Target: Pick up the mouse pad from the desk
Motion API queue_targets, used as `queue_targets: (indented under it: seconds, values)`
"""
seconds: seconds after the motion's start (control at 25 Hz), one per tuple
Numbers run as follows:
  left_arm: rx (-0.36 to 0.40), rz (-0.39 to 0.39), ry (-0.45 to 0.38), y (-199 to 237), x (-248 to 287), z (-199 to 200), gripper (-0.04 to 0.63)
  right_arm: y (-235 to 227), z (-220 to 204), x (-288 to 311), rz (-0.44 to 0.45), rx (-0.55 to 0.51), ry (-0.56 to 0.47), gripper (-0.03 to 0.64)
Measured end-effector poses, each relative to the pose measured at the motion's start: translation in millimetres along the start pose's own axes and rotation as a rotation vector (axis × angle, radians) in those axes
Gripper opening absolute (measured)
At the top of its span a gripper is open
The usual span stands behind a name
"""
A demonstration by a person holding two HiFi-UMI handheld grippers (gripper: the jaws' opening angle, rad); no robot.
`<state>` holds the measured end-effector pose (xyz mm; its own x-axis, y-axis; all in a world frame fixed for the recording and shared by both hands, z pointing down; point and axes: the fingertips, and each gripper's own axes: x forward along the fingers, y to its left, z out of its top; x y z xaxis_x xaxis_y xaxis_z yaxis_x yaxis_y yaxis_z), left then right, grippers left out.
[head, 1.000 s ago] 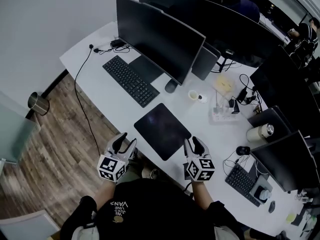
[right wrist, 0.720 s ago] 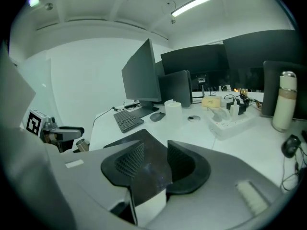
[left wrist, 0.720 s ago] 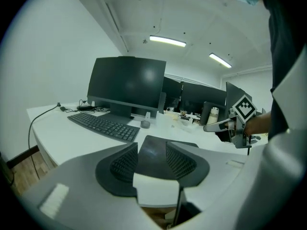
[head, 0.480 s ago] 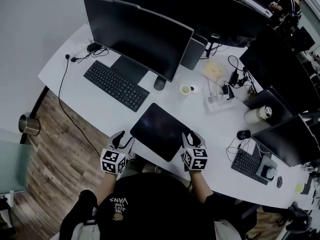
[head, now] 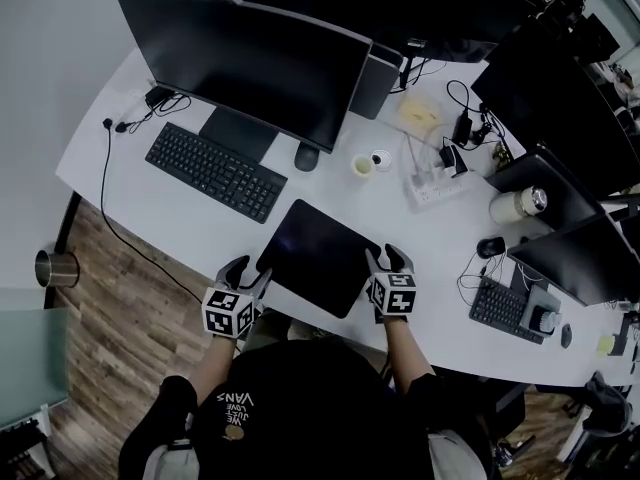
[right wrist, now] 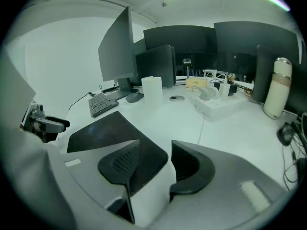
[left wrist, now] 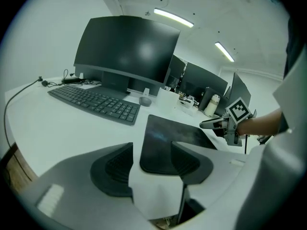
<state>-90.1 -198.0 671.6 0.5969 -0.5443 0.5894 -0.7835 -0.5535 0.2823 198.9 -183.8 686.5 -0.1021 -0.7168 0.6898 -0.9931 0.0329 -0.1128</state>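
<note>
A black mouse pad (head: pixel 318 256) lies flat on the white desk (head: pixel 140 193), turned at an angle near the front edge. My left gripper (head: pixel 250 272) is at the pad's near left corner and my right gripper (head: pixel 388 258) at its near right corner. Both have just been opening their jaws and stand open. In the left gripper view the pad (left wrist: pixel 168 138) has its corner low between the jaws of my left gripper (left wrist: pixel 152 164), untouched by the pads. In the right gripper view the pad (right wrist: pixel 103 131) reaches between the jaws of my right gripper (right wrist: pixel 160 166), also ungripped.
Behind the pad are a keyboard (head: pixel 215 173), a big monitor (head: pixel 250 63), a mouse (head: pixel 306 156) and a small cup (head: pixel 362 165). A power strip (head: pixel 435 188) with cables and a steel bottle (head: pixel 518 206) stand to the right. A metal bin (head: pixel 48 268) sits on the floor.
Both grippers have come down and forward to the pad's two near corners, and their jaws stand wider. The pad has not moved on the desk.
</note>
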Motion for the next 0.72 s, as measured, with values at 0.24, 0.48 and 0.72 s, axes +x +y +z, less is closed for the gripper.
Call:
queue_targets:
  seconds: [0.24,0.48,0.72]
  values:
    - [-0.013,-0.008,0.060,-1,7,-9,0.233,-4,-10,15,0.003,0.022,0.060,0.195]
    - [-0.035,-0.004,0.084,-3,11,-15,0.235,-1,-11,15,0.016,0.001,0.074,0.169]
    - [-0.053,0.002,0.095,-7,13,-18,0.235,8,-12,16,0.066,-0.017,0.084,0.084]
